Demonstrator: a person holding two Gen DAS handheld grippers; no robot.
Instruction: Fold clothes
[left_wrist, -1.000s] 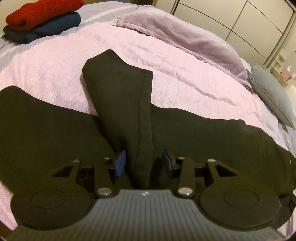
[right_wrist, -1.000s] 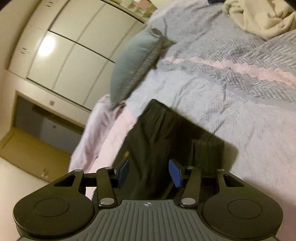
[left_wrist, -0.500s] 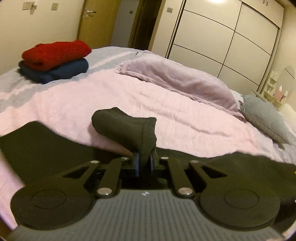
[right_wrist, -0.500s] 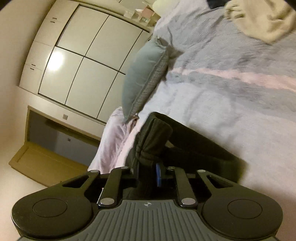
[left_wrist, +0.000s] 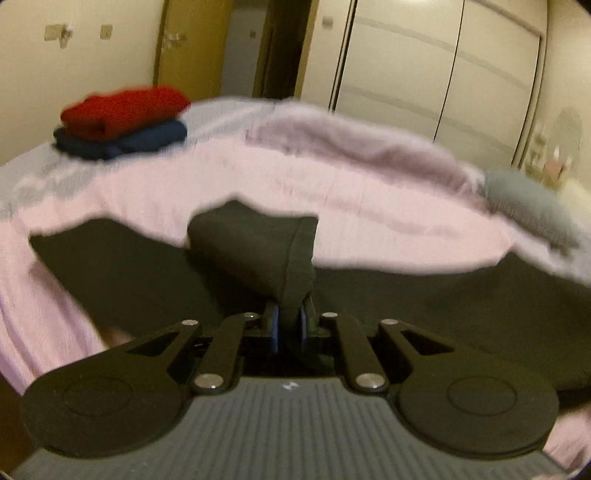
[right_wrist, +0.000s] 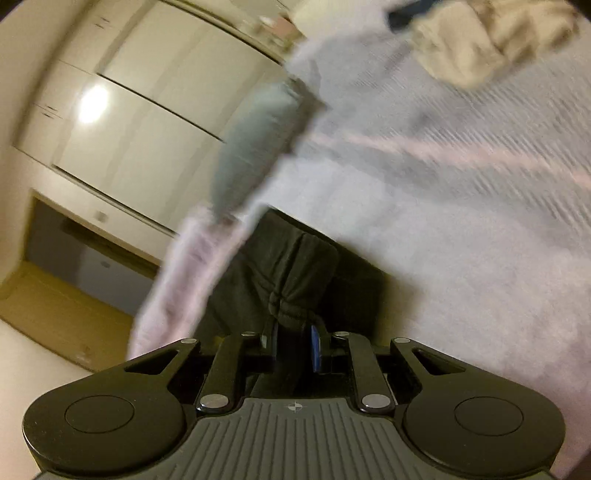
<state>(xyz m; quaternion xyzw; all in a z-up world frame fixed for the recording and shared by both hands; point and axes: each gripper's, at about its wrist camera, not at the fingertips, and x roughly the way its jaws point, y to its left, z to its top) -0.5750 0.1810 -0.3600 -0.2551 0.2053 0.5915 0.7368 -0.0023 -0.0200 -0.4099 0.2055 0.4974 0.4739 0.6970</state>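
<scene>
The black garment (left_wrist: 424, 314) lies spread across the pink bedspread (left_wrist: 229, 177). The left gripper (left_wrist: 289, 326) has just clenched its jaws on a raised fold of it; the right gripper (right_wrist: 293, 341) likewise pinches a bunched edge. Far left, a red sweater (left_wrist: 125, 109) rests on a navy one (left_wrist: 122, 142).

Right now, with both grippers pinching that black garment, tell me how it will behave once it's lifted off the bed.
Probably floppy: the black garment bunches into a drooping fold above the left gripper and wrinkles at the right gripper. Likely to sag between the two grips, since most of it lies spread on the bed. It seems thick enough not to slip.
</scene>
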